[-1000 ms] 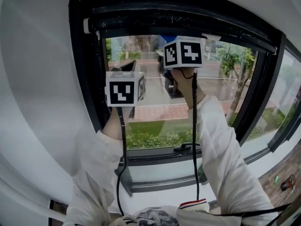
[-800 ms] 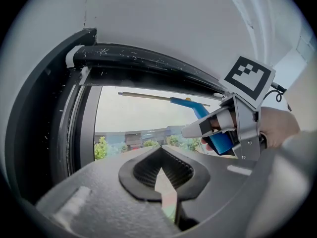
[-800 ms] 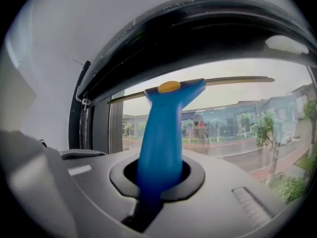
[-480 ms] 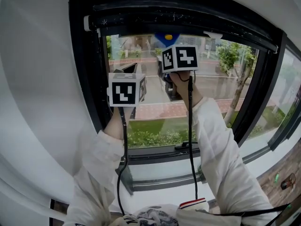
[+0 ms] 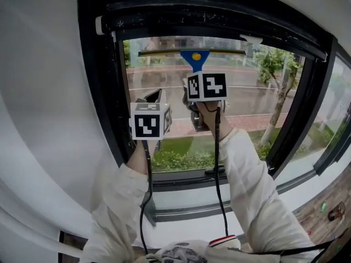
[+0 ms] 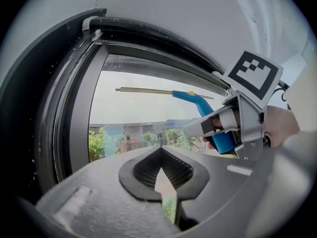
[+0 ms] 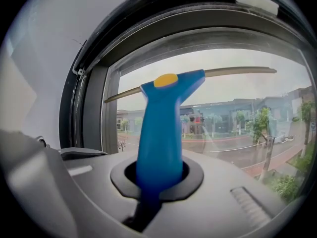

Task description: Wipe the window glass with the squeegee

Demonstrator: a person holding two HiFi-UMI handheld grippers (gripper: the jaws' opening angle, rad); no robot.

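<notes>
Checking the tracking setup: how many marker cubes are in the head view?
2. One marker cube sits on the left gripper, low beside the window frame; the other sits on the right gripper, higher, just under the blue squeegee. None seems hidden.

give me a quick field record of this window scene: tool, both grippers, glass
tool: blue squeegee, blade level near the top of the pane
right gripper: shut on the squeegee handle
left gripper: shut, empty, held lower and left of the right one
window glass: set in a dark frame
</notes>
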